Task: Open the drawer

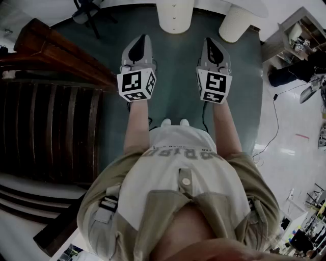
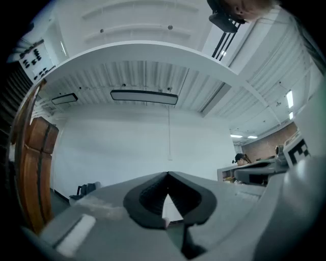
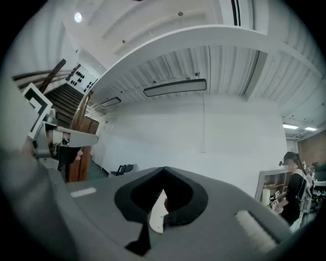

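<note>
While we stand on the dull green floor (image 1: 178, 66), a dark wooden staircase (image 1: 48, 127) fills the left side of the head view, with its brown rail (image 1: 56, 48) slanting across the top corner. Just right of it we hold the left gripper (image 1: 143, 38) out in front, its jaws pressed together with nothing between them. Its own view looks past the closed tips at a white wall (image 2: 137, 148), with a wooden panel (image 2: 35, 168) at the far left. Ahead of both tools stand two white rounded posts (image 1: 174, 15). We hold the right gripper (image 1: 210, 42) beside the left one and apart from it, and its jaws are likewise pressed together on nothing. Farther right lie a pale floor (image 1: 290, 153), a black cable (image 1: 276, 114) and an open shelf (image 1: 300, 33). We cannot tell where the drawer is, since no view shows it plainly.
</note>
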`<state>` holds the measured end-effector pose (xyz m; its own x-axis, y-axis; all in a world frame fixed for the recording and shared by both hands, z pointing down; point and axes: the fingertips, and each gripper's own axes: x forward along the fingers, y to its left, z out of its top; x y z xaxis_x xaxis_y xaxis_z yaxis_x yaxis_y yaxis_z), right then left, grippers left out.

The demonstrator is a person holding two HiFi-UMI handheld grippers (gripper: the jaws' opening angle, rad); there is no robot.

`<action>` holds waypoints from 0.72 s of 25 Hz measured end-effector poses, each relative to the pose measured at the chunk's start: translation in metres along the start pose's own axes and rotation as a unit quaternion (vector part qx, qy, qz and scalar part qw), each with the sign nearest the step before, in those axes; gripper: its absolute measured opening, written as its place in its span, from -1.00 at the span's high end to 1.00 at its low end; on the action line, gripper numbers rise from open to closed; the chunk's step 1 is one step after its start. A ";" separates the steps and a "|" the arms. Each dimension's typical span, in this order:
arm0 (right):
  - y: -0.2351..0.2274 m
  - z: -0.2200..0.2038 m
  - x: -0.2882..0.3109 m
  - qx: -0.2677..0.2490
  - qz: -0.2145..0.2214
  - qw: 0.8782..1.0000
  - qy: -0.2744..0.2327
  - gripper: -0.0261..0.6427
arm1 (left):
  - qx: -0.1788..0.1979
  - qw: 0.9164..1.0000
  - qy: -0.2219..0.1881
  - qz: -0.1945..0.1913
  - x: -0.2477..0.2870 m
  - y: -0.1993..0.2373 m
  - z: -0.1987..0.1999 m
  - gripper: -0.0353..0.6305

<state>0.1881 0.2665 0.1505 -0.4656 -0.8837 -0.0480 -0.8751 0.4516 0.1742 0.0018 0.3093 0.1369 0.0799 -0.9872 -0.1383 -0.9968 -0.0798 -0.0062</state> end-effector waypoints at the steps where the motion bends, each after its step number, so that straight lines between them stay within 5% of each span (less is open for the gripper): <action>1: 0.000 0.000 0.001 0.000 0.000 1.000 0.000 0.92 | 0.001 1.000 0.000 0.000 0.001 0.000 0.000 0.88; 18: -0.004 -0.006 0.008 0.010 0.006 1.000 -0.001 0.92 | -0.003 1.000 0.009 0.011 0.005 0.006 -0.009 0.88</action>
<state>0.1891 0.2570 0.1550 -0.4756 -0.8783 -0.0485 -0.8721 0.4637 0.1560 -0.0036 0.3024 0.1446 0.0572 -0.9910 -0.1208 -0.9983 -0.0580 0.0036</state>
